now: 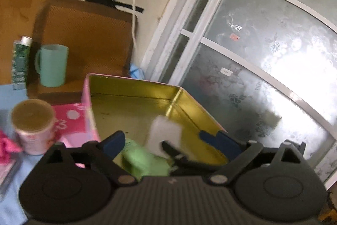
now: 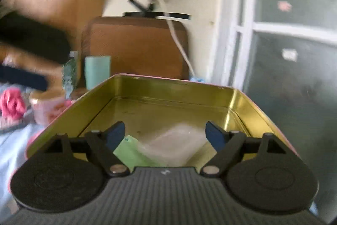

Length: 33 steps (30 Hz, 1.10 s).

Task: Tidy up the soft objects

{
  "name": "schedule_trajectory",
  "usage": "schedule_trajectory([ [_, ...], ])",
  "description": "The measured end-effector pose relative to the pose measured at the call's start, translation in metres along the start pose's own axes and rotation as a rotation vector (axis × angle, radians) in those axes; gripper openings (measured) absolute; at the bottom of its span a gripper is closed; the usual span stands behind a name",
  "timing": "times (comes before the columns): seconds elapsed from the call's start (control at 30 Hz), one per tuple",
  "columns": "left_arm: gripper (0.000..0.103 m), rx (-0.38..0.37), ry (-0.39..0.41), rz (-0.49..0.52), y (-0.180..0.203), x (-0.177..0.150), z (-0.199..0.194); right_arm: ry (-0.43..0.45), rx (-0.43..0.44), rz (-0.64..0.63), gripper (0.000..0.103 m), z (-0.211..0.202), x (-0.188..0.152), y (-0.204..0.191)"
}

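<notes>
Both tongs, my left gripper (image 1: 167, 141) and right gripper (image 2: 164, 134), hang released above the gold-lined rectangular metal tin (image 2: 147, 85). Inside lie a white foam sponge (image 2: 177, 146) and green cloth (image 2: 128, 153): light, squashy; pinch the sponge's long sides.

The left tool (image 1: 167, 140) stands wide open over the near end of a gold-lined tin (image 1: 147, 104) with pink outer walls, its blue-tipped fingers (image 1: 114, 143) apart and pressing on nothing. Between them, inside the tin, lie a white block (image 1: 164, 133), blurred and possibly a sponge, and a green cloth (image 1: 145, 161) just beside it. Left of the tin, on the blue-covered desk (image 1: 10, 199), stands a pink cup (image 1: 33, 125). Farther back are a mint mug (image 1: 53, 65) and a green tube (image 1: 21, 62), with a brown cushion (image 1: 88, 35) behind them. Frosted window panes (image 1: 263, 56) fill the right side.
</notes>
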<state>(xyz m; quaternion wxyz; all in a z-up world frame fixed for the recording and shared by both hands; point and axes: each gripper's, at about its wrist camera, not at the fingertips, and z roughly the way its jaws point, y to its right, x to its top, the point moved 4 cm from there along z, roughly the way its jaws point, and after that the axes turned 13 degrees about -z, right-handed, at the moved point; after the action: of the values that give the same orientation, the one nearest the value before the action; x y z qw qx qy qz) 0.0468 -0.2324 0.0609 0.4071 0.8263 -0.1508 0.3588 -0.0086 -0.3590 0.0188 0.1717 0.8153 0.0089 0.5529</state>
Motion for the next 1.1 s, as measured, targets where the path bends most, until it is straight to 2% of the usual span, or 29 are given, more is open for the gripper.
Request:
schedule_trajectory([
  [0.13, 0.098, 0.009, 0.051, -0.014, -0.018, -0.003, -0.035, 0.057, -0.013, 0.077, 0.088, -0.009, -0.001, 0.001],
  [0.27, 0.098, 0.062, 0.111, -0.036, -0.046, -0.01, -0.075, 0.155, 0.034, 0.08, 0.088, -0.027, 0.01, -0.014],
  [0.37, 0.098, 0.119, 0.162, -0.071, -0.075, -0.017, -0.106, 0.223, 0.105, 0.071, 0.088, -0.043, 0.02, -0.038],
  [0.47, 0.098, 0.181, 0.2, -0.13, -0.108, -0.024, -0.137, 0.25, 0.204, 0.069, 0.088, -0.051, 0.028, -0.066],
  [0.57, 0.098, 0.262, 0.234, -0.185, -0.141, -0.033, -0.164, 0.229, 0.308, 0.054, 0.088, -0.05, 0.031, -0.1],
  [0.7, 0.098, 0.391, 0.249, -0.217, -0.176, -0.046, -0.187, 0.159, 0.429, 0.031, 0.087, -0.043, 0.029, -0.142],
  [0.83, 0.098, 0.47, 0.247, -0.223, -0.198, -0.061, -0.199, 0.104, 0.479, 0.005, 0.086, -0.044, 0.024, -0.17],
  [0.93, 0.098, 0.515, 0.26, -0.216, -0.207, -0.066, -0.207, 0.079, 0.49, -0.015, 0.078, -0.04, 0.023, -0.183],
  [1.0, 0.098, 0.537, 0.275, -0.212, -0.212, -0.068, -0.211, 0.072, 0.491, -0.027, 0.068, -0.039, 0.026, -0.188],
  [1.1, 0.096, 0.536, 0.276, -0.214, -0.218, -0.071, -0.211, 0.076, 0.485, -0.049, 0.047, -0.036, 0.031, -0.195],
])
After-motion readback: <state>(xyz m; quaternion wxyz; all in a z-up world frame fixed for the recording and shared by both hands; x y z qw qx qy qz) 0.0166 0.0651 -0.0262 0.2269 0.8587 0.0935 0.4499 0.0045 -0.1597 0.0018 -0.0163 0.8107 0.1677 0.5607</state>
